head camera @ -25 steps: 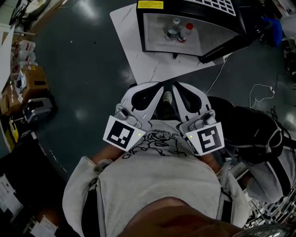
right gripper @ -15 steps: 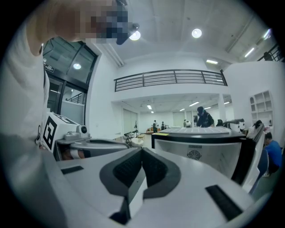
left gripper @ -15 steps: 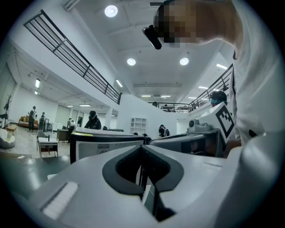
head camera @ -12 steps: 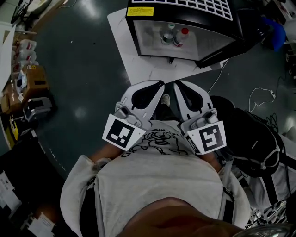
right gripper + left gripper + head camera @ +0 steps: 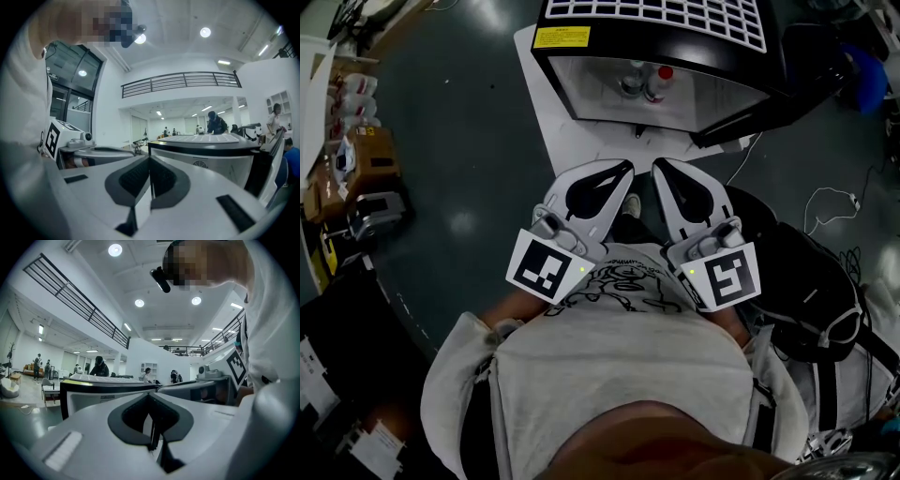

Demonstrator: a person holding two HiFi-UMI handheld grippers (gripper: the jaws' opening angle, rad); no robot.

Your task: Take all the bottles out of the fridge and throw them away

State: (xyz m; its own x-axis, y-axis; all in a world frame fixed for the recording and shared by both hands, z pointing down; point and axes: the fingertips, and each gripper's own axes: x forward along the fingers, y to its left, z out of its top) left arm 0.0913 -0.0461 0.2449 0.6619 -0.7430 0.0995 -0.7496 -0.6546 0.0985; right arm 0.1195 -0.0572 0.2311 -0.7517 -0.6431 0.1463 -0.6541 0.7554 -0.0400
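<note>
Bottles (image 5: 644,82) upright, close together inside the open fridge (image 5: 581,89), straight ahead of both tools and well apart from them. Left tool (image 5: 623,169) and right tool (image 5: 659,165) side by side, each fully closed with nothing between the jaws, tips aimed at the fridge mouth. Looks like about equal reach: red-capped bottle (image 5: 665,73) toward the right tool, pale-capped bottle (image 5: 634,67) toward the left.
</note>
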